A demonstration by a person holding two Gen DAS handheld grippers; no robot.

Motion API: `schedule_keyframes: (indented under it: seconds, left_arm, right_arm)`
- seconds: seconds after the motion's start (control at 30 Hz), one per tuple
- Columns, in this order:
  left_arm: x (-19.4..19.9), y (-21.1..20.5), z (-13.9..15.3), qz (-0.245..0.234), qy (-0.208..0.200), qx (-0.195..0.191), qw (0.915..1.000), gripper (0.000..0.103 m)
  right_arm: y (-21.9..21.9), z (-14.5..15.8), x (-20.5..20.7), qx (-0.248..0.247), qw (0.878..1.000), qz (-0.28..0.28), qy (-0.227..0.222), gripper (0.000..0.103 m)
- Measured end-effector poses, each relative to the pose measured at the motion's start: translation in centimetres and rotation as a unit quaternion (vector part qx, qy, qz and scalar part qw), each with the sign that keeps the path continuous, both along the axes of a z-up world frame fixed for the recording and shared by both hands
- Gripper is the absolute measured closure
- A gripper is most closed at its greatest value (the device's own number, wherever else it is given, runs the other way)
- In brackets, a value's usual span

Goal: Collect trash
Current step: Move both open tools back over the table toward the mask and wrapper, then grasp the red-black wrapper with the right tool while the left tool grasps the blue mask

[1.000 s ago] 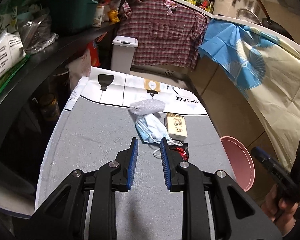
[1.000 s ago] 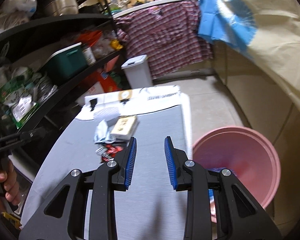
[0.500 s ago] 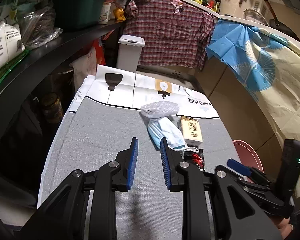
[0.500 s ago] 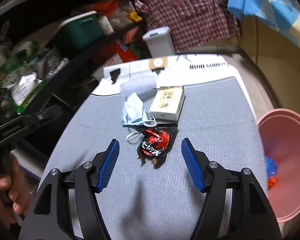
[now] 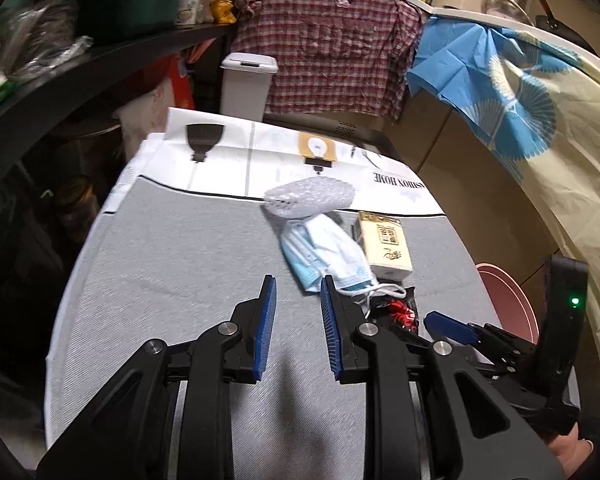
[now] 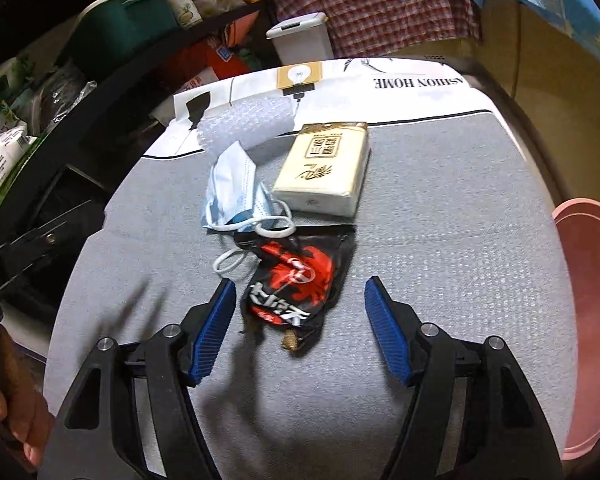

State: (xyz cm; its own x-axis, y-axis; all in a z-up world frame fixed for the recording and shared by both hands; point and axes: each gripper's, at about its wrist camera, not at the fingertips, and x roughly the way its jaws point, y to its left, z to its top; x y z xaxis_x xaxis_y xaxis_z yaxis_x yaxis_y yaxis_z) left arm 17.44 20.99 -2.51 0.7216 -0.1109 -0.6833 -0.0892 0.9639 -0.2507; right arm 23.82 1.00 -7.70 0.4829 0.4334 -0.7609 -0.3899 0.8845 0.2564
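since a second ago the right gripper has swung away from the pink basin and come down over the litter, its jaws having just been opening; they now stand wide apart either side of the black and red snack wrapper, touching nothing. the left gripper has dropped a little nearer the cloth, its jaws the same narrow gap apart with nothing between them.

the wrapper lies flat on the grey tablecloth, its long axis running from between the right jaws away toward the tissue pack, torn end nearest the jaws. just beyond it, an ear loop of the blue face mask lies over the wrapper's far corner. the mask's long axis runs away from the jaws toward the bubble wrap roll, which lies crosswise at the far edge. the tissue pack sits beside the mask, just past the wrapper. the basin stands off to the right of the right jaw, beyond the table edge. a white lidded bin stands on the floor past the table.
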Motion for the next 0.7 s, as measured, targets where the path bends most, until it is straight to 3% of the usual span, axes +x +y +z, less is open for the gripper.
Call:
schedule_keyframes:
  seconds: [0.1, 0.17, 0.3, 0.4, 0.7]
  left_arm:
    - [1.1, -0.7, -0.7, -0.007, 0.003, -0.005, 1.0000, 0.076]
    - [1.8, -1.2, -1.4, -0.008, 0.008, -0.003, 0.9999, 0.067]
    - [3.4, -1.8, -2.6, -0.005, 0.026, -0.005, 0.9996, 0.064]
    - [4.3, -2.1, -2.7, 0.004, 0.025, -0.006, 0.9997, 0.050]
    - [6.7, -3.7, -3.8, 0.003, 0.056, -0.008, 0.9984, 0.041]
  right_arm:
    - [-0.9, -0.2, 0.4, 0.000, 1.000, -0.005, 0.011, 0.060]
    - [-1.4, -0.2, 0.5, 0.001, 1.000, -0.005, 0.012, 0.061]
    - [-2.3, 0.0, 0.4, -0.009, 1.000, -0.004, 0.009, 0.061]
    - [-3.0, 0.1, 0.3, -0.007, 1.000, -0.007, 0.014, 0.061]
    - [-3.8, 0.1, 0.4, 0.003, 1.000, -0.006, 0.023, 0.061]
